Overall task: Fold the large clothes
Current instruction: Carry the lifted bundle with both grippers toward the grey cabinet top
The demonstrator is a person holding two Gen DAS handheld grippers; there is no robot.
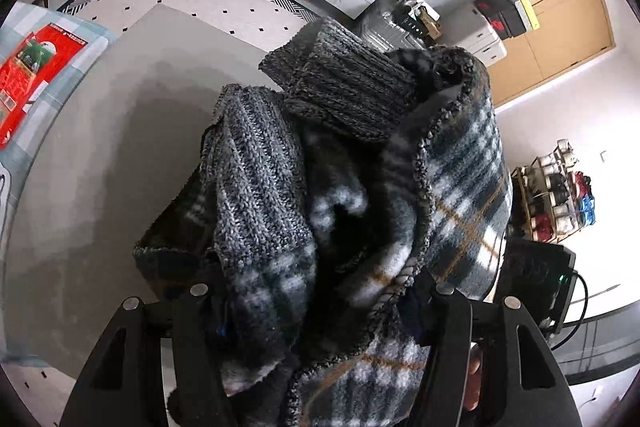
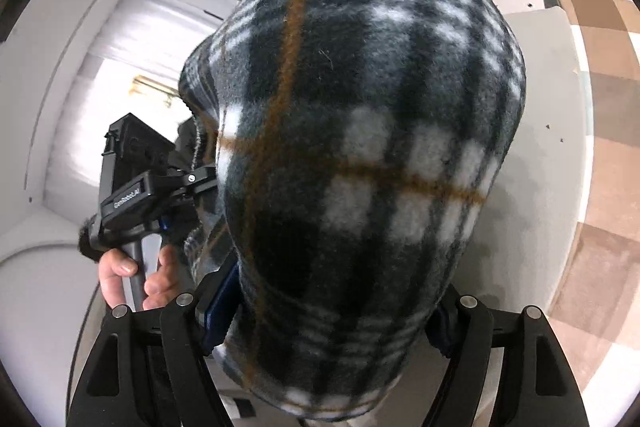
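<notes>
Plaid garment (image 2: pixel 360 147) hides right claw's (image 2: pixel 332 311) fingertips.

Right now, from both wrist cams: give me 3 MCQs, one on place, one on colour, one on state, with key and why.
1. Where is the red package in the left wrist view?
A. far left, on checked cloth
B. on the white drawers
C. on the shoe rack

2. Which colour are the thin stripes on the plaid garment?
A. red
B. brown-orange
C. green

3. How is the left gripper?
A. open, nothing between its fingers
B. closed on the plaid garment
C. out of view

Key: 1 A, it lies on checked fabric at the left edge. 2 B, brown-orange lines cross the dark and white checks. 3 B, bunched fabric fills the gap between both fingers.
</notes>
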